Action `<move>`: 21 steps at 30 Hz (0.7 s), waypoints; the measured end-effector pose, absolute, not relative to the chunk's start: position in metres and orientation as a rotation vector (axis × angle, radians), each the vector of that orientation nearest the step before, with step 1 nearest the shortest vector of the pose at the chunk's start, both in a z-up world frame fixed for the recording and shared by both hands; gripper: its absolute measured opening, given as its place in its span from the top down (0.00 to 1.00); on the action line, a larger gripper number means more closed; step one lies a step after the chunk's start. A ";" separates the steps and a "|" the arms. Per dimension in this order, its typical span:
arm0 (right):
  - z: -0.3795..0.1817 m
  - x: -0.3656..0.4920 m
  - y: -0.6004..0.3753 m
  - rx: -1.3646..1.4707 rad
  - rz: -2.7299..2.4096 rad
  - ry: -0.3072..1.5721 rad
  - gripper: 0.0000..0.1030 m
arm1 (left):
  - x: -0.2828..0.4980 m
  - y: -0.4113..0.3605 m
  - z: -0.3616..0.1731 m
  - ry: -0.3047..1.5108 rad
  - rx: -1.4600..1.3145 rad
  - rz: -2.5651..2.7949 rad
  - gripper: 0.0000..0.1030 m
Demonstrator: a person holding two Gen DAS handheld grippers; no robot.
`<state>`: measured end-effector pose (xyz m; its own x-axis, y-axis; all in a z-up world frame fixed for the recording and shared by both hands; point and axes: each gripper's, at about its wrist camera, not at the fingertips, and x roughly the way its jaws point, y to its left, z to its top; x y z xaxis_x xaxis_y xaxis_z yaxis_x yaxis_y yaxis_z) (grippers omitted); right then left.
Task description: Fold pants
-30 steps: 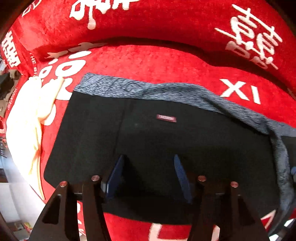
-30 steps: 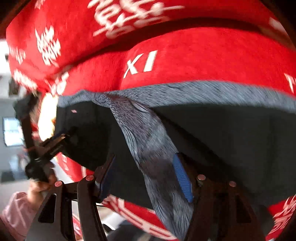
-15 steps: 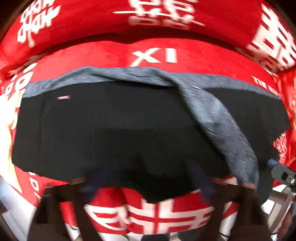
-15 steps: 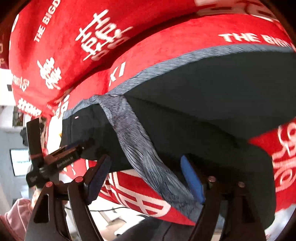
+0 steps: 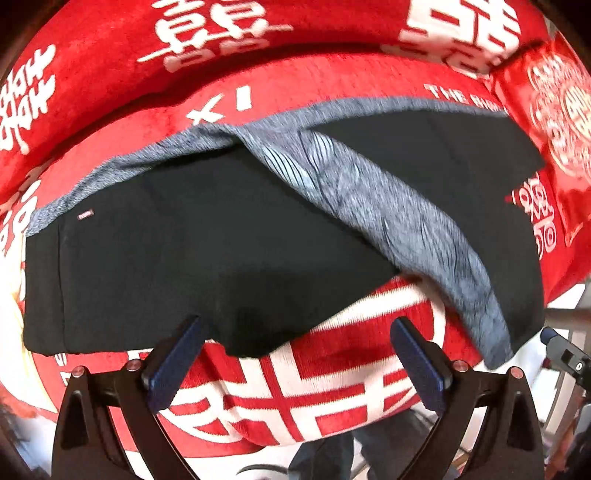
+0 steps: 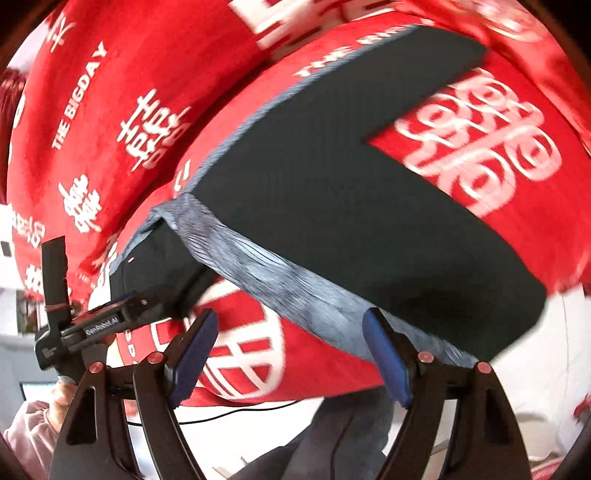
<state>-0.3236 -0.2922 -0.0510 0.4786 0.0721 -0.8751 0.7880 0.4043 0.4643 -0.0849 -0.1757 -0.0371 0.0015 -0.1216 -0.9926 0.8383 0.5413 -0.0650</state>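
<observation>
Black pants [image 5: 207, 251] with a grey lining lie spread on a red sofa seat [image 5: 129, 151]. A grey inside-out band [image 5: 399, 206] runs diagonally across them. The pants also show in the right wrist view [image 6: 351, 199] with the grey band [image 6: 295, 288] near the seat's front edge. My left gripper [image 5: 295, 354] is open and empty, just in front of the pants' near edge. My right gripper [image 6: 291, 354] is open and empty, just below the grey band. The left gripper also shows in the right wrist view [image 6: 110, 325].
The sofa cover is red with white characters [image 5: 295, 391], and the backrest [image 5: 221, 33] rises behind the pants. A pale cloth edge [image 5: 9, 295] lies at the far left. White floor [image 6: 535, 376] and a cable [image 6: 229, 413] lie below the seat front.
Both grippers have pulled back from over the pants to the seat's front edge. The view has swung right, and more of the right trouser leg shows. Both stay open.
</observation>
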 end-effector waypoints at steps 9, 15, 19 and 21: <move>-0.072 -0.396 -0.296 1.170 -0.686 0.987 0.20 | -0.111 -0.168 -0.034 1.373 0.654 -0.890 0.02; -0.115 -0.428 -0.306 1.293 -0.711 1.004 0.20 | -0.131 -0.196 -0.036 1.351 0.645 -0.965 0.02; -0.140 -0.443 -0.311 1.303 -0.707 1.043 0.20 | -0.141 -0.216 -0.041 1.347 0.663 -0.980 0.02; -0.148 -0.455 -0.313 1.329 -0.714 1.035 0.20 | -0.146 -0.223 -0.045 1.374 0.658 -0.988 0.02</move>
<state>-0.4551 -0.3126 -0.1482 0.4068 0.1386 -0.9029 0.8933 0.1464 0.4249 -0.1461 -0.2232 -0.0453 -0.0791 -0.1872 -0.9791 0.8688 0.4687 -0.1598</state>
